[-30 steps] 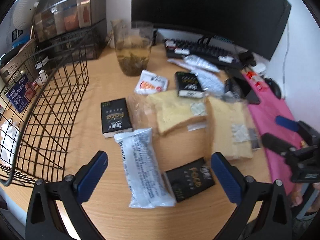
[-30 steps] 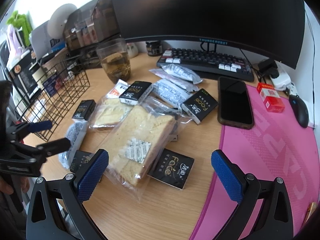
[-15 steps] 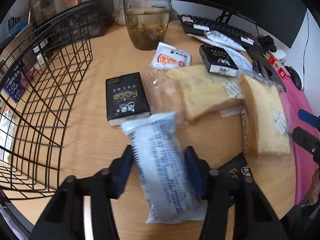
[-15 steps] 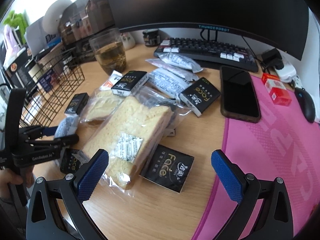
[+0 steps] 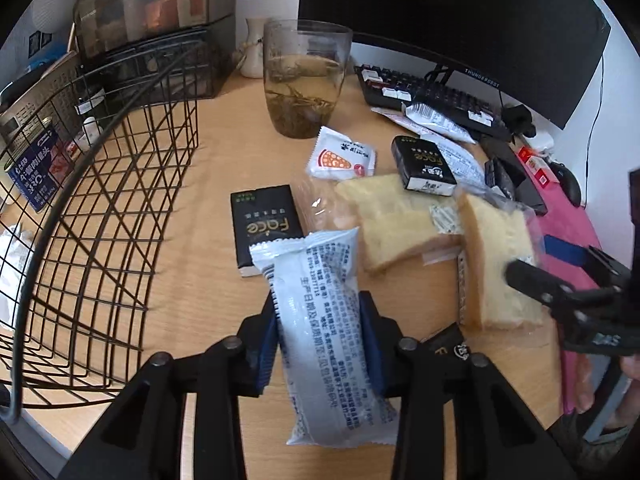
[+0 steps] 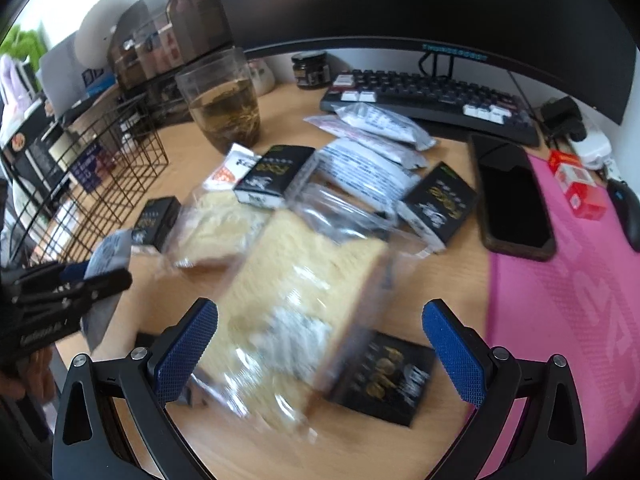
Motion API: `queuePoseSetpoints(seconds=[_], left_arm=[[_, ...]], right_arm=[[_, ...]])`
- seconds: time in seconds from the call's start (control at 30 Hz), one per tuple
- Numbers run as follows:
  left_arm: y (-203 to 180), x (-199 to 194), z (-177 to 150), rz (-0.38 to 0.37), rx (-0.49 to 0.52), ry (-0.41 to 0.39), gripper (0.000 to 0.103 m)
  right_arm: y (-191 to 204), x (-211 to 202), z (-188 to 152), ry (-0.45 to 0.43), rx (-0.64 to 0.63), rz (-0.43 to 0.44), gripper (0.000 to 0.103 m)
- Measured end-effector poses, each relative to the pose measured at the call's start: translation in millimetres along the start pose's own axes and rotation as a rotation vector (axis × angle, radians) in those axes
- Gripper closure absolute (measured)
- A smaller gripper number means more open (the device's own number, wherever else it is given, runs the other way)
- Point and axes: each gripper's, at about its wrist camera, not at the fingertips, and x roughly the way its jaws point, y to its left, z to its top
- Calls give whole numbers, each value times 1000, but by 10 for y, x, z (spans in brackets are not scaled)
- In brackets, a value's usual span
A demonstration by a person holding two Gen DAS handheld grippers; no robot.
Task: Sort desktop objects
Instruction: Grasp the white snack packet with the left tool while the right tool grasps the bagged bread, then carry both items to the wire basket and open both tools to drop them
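My left gripper [image 5: 318, 334] is shut on a white snack packet [image 5: 324, 320] and holds it above the desk, right of the black wire basket [image 5: 92, 216]. The packet also shows in the right wrist view [image 6: 108, 256], held by the left gripper [image 6: 80, 280]. My right gripper [image 6: 320, 344] is open, its jaws either side of a bagged bread slice [image 6: 296, 300] on the desk. A second bagged bread slice [image 5: 396, 220], black "Face" boxes [image 5: 264, 228] and more white packets [image 6: 380, 120] lie around.
A glass of tea [image 5: 304, 80] stands behind the snacks. A keyboard [image 6: 432, 100] and monitor [image 6: 420, 4] are at the back. A phone [image 6: 512, 196], red box [image 6: 576, 184] and mouse [image 6: 630, 212] lie by the pink mat [image 6: 568, 320]. Storage boxes [image 5: 156, 36] stand behind the basket.
My left gripper came down over the white packet, shut on it and lifted it. My right gripper moved forward and down over the nearer bread slice, still open.
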Motion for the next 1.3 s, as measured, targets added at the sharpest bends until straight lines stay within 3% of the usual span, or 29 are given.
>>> queuePoseSetpoints(seconds=[0.33,0.43,0.5,0.6,0.8,0.97,1.1,1.3], left_arm=[[18,-4,-16,-16,-9,6,63],[14,13,-17,-12,-9,11,63],[14,15,-14,-13,-9,8,63],[-4,1,-5,-18,-5,2,63],[-99,-193,41,-39,14,-32,63],[-124,-615,203,-71,25,-121,63],[112,-1036,387,-29,1,-217,63],[1017,-1338,533,151,-144,-279,63]], right_arm=[[169,357,23,50,12,13,0],[173,375,-19,26,-4,18,1],[142,313,-46,1,-6,26,20],[79,214,-57,-9,-9,27,30],[-2,-113,-106,-48,-21,26,34],[56,-444,-7,-106,-44,46,34],[355,-598,235,-133,-107,118,34],[1464,-531,865,-131,-291,290,34]])
